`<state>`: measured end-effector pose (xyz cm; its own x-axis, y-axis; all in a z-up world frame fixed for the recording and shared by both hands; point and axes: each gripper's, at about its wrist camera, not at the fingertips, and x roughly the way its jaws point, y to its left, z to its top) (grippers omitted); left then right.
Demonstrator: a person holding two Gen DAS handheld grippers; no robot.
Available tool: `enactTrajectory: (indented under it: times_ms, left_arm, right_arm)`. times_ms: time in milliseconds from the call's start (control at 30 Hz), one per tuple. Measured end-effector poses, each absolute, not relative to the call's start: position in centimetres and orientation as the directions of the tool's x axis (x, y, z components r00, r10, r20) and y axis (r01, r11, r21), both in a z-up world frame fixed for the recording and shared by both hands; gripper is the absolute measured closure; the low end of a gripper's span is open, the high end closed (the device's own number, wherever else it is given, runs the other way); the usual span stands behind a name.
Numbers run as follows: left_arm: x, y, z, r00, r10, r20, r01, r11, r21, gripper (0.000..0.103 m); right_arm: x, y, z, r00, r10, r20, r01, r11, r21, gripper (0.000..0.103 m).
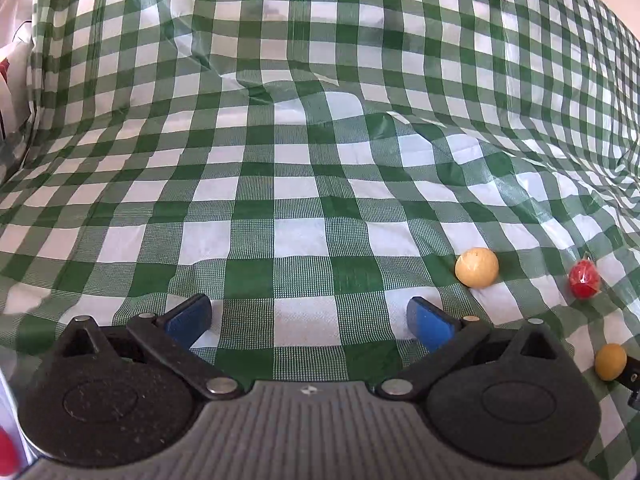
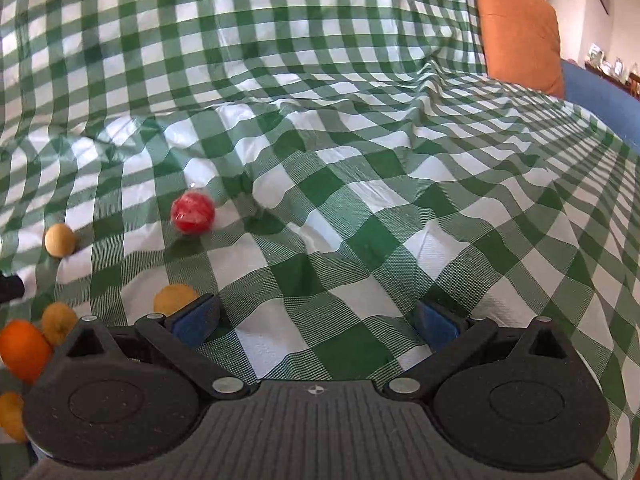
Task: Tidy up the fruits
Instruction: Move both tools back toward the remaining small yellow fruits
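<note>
In the left wrist view my left gripper [image 1: 309,316] is open and empty over the green checked cloth [image 1: 304,200]. A pale yellow ball fruit [image 1: 477,267], a red fruit [image 1: 584,279] and a small yellow fruit [image 1: 610,361] lie to its right. In the right wrist view my right gripper [image 2: 316,322] is open and empty. The red fruit [image 2: 193,213] and the pale yellow fruit [image 2: 60,240] lie ahead to its left. A yellow fruit [image 2: 174,298] sits just beside the left fingertip [image 2: 198,320]. An orange [image 2: 24,350] and more yellow fruits [image 2: 58,322] lie at the left edge.
The cloth is wrinkled, with raised folds [image 2: 280,216] in the middle and a rising back part [image 1: 320,20]. An orange cushion [image 2: 518,28] stands at the back right. A dark part of the other gripper [image 1: 634,380] shows at the left view's right edge.
</note>
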<state>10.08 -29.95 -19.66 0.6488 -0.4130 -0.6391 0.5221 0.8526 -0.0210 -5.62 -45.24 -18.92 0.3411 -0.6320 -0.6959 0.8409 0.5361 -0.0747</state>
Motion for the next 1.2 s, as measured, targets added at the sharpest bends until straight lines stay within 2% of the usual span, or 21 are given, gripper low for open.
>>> enactTrajectory:
  times_ms: [1200]
  left_arm:
    - [10.0,-30.0,-19.6,0.651,-0.411,-0.638,0.520,0.854,-0.019,0.000]
  right_arm:
    - [-6.0,-44.1,-18.9,0.323,-0.653,-0.685,0.851,0.517,-0.092,0.001]
